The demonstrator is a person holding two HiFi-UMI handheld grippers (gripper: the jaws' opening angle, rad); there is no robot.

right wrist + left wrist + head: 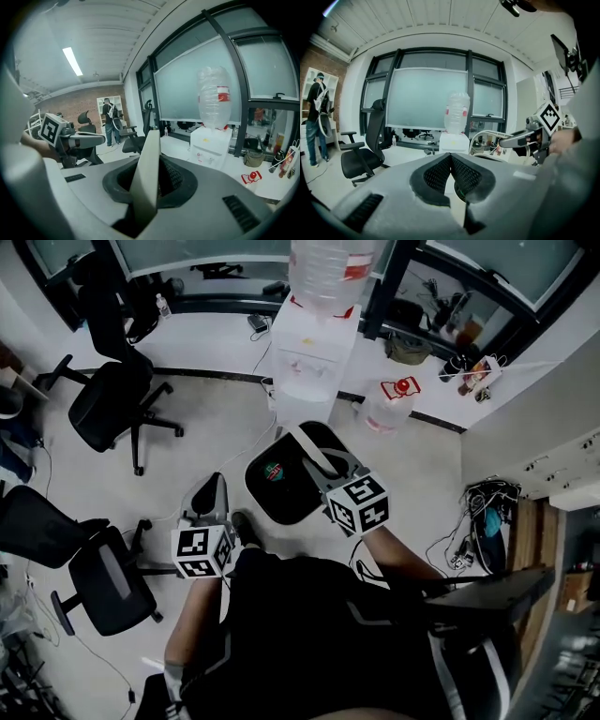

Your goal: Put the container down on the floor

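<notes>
In the head view a black round container (277,486) with a small logo inside hangs above the floor by a white handle (313,449). My right gripper (330,476) is shut on that handle. In the right gripper view the flat white handle (146,174) runs up between the black pads. My left gripper (212,495) is lower left of the container and apart from it. Its pads (439,174) meet with nothing between them. The right gripper (524,138) and the handle loop (478,136) also show in the left gripper view.
A white water dispenser (312,360) with a bottle on top stands just beyond the container. A spare water bottle (388,405) lies on the floor to its right. Black office chairs (111,401) stand at left, cables (466,538) at right. A person (316,117) stands far off.
</notes>
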